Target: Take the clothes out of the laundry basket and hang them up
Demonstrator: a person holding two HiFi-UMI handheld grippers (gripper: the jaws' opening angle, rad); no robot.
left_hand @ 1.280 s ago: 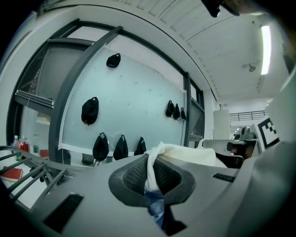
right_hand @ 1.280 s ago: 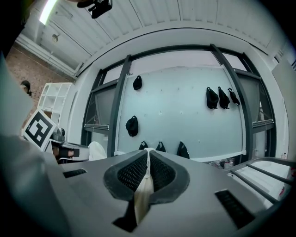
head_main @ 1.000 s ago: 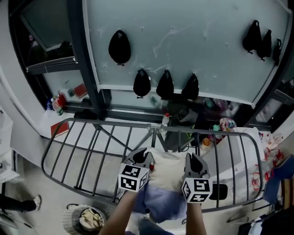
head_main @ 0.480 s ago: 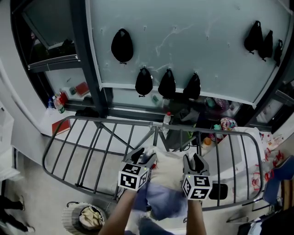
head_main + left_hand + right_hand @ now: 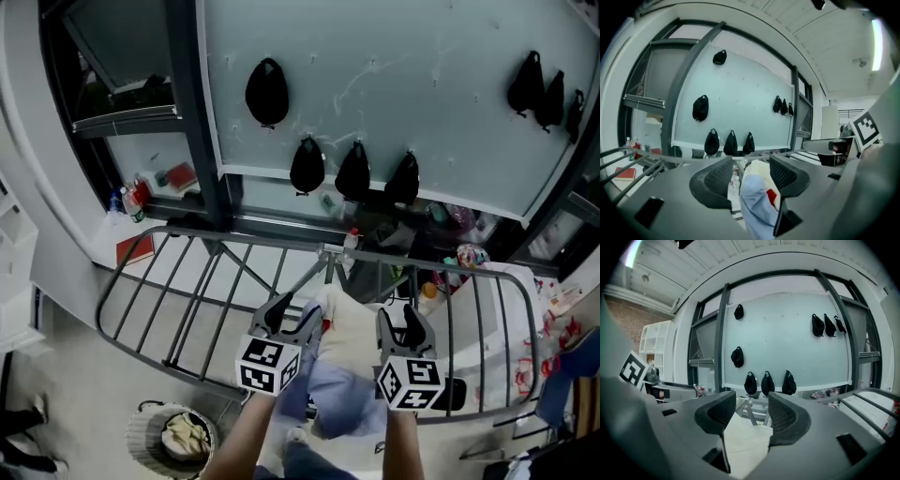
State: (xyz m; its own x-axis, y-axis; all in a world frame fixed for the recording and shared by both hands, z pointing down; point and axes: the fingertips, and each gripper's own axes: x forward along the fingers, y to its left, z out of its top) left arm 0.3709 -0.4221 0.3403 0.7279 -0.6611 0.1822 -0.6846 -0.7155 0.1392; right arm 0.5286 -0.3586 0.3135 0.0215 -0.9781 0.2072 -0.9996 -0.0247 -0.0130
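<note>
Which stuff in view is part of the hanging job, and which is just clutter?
Job: cream-and-blue garment draped on the drying rack; laundry basket with more clothes; left gripper and right gripper, jaws just opening, garment between them.
Clutter: black hanging items on the wall panel; red book; bottles.

We see two carriers. First, a grey metal drying rack (image 5: 253, 238) with its wings unfolded level and a centre hinge at the far rail. One garment (image 5: 349, 323) lies on it near the middle: the cream part rests across the bars, the blue part hangs down past the near rail. The left wing's bars are bare. Second, the floor (image 5: 75, 375): a round laundry basket (image 5: 141, 436) stands on it just below the rack's near-left corner, with light clothes (image 5: 185, 433) bunched inside.
</note>
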